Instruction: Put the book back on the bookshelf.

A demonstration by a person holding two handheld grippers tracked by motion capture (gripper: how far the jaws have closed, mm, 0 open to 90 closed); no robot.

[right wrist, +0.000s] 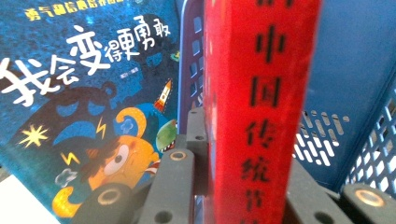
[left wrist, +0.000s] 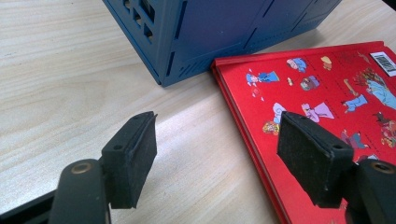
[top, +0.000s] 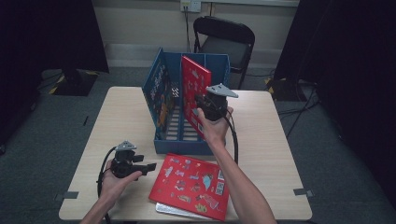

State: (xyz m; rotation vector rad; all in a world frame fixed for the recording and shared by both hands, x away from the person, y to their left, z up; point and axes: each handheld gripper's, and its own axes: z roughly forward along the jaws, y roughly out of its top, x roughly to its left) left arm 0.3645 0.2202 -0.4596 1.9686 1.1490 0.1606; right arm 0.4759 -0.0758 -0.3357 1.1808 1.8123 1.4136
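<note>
- The right gripper [top: 204, 108] squeezes a thin, stiff red book [top: 194, 88] standing in the blue plastic rack [top: 219, 70], beside a blue book [top: 159, 91] already inside.
- Another flat red book [top: 191, 184] waits on the wooden table [top: 121, 112], just before the rack.
- The left gripper [top: 148, 167] gapes wide beside it, holding nothing.

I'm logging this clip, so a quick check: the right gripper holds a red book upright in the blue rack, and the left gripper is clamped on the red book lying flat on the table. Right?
Not quite. The left gripper is not clamped on the flat red book: the left gripper view shows its jaws wide apart over the table, holding nothing. The rest stands: the right gripper holds the upright red book in the blue rack.
</note>
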